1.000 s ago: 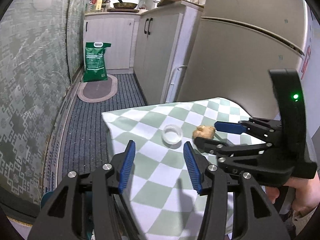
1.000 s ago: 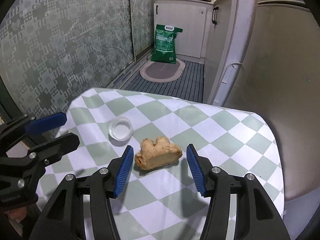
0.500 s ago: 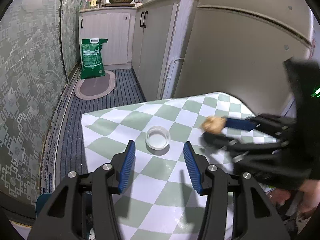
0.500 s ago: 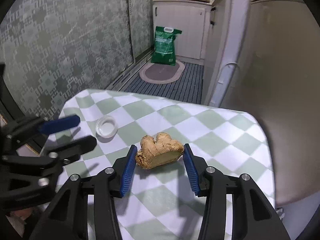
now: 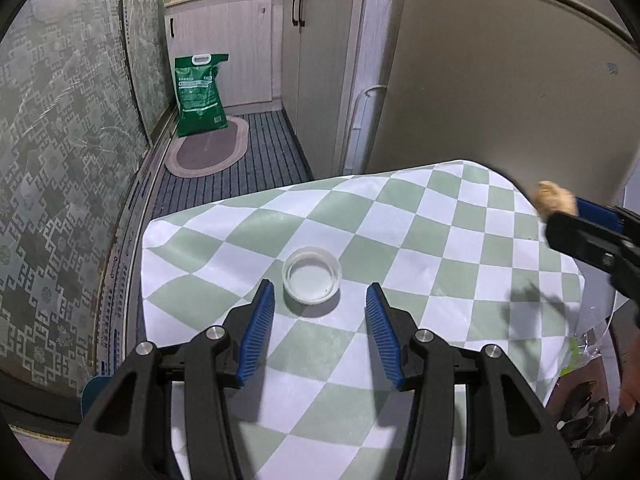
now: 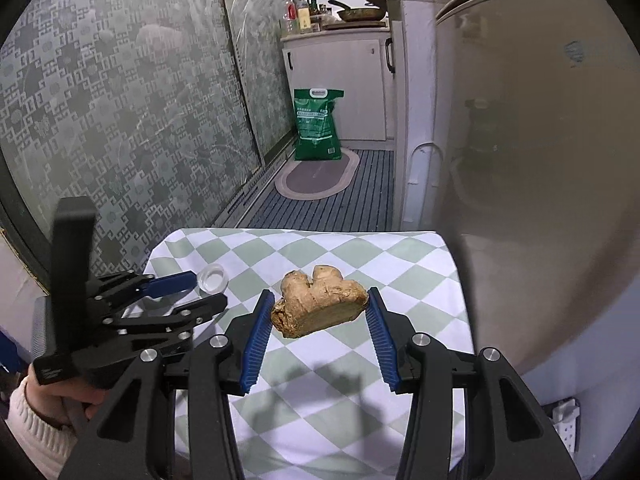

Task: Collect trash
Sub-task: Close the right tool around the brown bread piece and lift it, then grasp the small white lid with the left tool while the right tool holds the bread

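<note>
Our right tool [image 6: 320,312] grips a knobby tan piece of ginger root [image 6: 319,305] between its blue ribbed pads [image 6: 256,340], holding it clear above the tabletop, where its shadow falls on the cloth. Our left tool [image 5: 320,312] stands with its jaws spread wide and nothing between them, poised just short of a shallow round white plastic lid [image 5: 312,275] that lies open side up on the cloth.

In the left wrist view the right tool [image 5: 560,210] enters from the right edge with the ginger at its tip, well apart from the lid. In the right wrist view the left tool [image 6: 200,292] reaches in from the left, gripped by a hand in a cream knit sleeve [image 6: 44,404], its fingertips near the lid.

The tabletop [image 6: 400,264] is draped in a green-and-white checked cloth. Beyond it, a dark ribbed floor mat [image 5: 256,164] runs toward white kitchen cabinets [image 5: 224,48], with an oval brown rug [image 5: 208,152] and a green sack [image 5: 200,94] standing upright at its far end. A frying pan [image 6: 360,11] and bottles [image 6: 298,14] sit on the far counter. A beige refrigerator [image 5: 500,92] rises on the right and patterned frosted glass doors [image 6: 120,100] line the left.
</note>
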Available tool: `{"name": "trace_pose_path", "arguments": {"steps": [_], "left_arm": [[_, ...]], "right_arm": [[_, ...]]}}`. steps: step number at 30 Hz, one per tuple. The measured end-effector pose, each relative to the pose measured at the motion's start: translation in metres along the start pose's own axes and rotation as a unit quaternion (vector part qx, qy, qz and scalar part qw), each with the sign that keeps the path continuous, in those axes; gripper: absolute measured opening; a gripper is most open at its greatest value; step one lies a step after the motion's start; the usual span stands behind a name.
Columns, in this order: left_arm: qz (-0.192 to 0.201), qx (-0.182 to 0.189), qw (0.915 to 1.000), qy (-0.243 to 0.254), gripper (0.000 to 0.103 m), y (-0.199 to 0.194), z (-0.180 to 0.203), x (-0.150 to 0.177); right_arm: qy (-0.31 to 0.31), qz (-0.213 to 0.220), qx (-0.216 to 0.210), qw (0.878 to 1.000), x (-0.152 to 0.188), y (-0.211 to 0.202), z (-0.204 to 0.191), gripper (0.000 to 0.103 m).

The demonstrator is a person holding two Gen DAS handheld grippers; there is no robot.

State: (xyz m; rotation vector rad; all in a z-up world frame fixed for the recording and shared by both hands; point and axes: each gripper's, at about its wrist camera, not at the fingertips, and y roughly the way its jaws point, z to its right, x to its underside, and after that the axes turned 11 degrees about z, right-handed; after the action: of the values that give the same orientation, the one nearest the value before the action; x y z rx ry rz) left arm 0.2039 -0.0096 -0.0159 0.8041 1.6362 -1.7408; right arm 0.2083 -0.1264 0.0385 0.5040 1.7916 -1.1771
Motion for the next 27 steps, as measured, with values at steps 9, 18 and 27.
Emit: {"name": "trace_pose_path", "arguments": {"steps": [9,18,27], "left_arm": [[-0.018,-0.025,0.9995,0.003,0.048,0.010,0.005,-0.005],[-0.032,-0.047,0.9983,-0.008,0.034,0.018,0.000,-0.014],[-0.011,-0.035,0.9992,-0.013,0.032,0.007,-0.001,-0.010]], "right_arm": [[0.004,0.011,-0.013,1.000,0.003,-0.019,0.009,0.047],[0.002,0.009,-0.014,1.000,0.007,-0.028,0.011,0.047],[-0.009,0.005,-0.015,1.000,0.009,-0.029,0.004,0.047]]}}
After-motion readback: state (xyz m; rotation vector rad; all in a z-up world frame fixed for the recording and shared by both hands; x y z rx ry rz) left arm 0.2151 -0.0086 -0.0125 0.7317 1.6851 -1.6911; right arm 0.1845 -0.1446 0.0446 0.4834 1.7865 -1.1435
